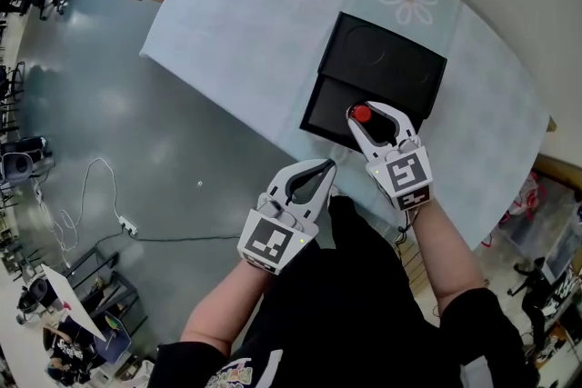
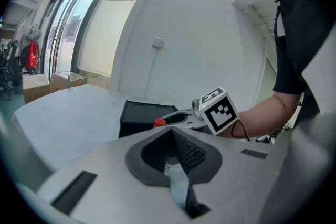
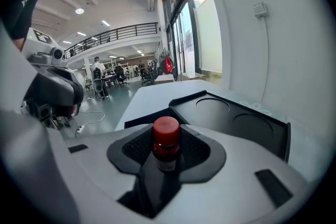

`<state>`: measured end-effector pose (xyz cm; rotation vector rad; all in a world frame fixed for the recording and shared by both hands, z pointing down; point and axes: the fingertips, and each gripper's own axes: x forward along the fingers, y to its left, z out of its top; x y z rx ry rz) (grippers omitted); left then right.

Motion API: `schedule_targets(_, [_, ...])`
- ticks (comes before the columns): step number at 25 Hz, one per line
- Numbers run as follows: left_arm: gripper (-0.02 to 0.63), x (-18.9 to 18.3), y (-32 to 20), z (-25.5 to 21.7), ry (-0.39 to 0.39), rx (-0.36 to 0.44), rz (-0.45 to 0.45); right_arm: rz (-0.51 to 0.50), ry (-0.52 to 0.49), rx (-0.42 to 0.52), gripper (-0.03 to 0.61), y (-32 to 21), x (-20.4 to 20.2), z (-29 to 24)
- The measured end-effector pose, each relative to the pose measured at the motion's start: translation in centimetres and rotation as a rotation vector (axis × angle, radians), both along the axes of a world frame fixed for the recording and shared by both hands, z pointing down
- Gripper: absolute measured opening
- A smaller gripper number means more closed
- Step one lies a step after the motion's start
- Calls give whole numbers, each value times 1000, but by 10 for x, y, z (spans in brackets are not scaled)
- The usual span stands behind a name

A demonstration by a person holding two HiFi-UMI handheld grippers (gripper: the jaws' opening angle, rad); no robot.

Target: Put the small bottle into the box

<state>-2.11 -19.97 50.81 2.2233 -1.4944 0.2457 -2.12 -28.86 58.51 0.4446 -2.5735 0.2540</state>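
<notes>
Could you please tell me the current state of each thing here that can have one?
Right gripper: jaws shut on the small bottle, held above the box.
Small bottle: red cap on, gripped between the jaws, not yet in the box.
Left gripper: jaws shut, nothing between them.
Box: open on the table, its lid laid back.

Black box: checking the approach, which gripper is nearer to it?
Right. The right gripper, shut on the red-capped small bottle, hangs over the near edge of the open black box; the left gripper, shut and empty, sits short of it.
</notes>
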Motion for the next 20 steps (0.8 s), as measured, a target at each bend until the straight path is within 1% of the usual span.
schedule_targets(5, [8,2,4,-10,-3,7,33,-7,24,-6,156,14,1,-2])
schedule_targets(9, [8,3,8,-19,-4,30,74,31,35,1,166,20,9,-6])
schedule_targets(12, [9,4,16,-30,-5,49,109,78,36,12,166,29,19,-18])
schedule_targets(15, [8,4,23,-44,-7,83,153,152,13,32,166,36,29,-40])
schedule_targets(19, [9,6,36,-63,-26,149,213,255,-67,54,162,50,45,-83])
schedule_targets(20, [8,6,39,-69,-28,165,225,278,-92,59,150,53,48,-95])
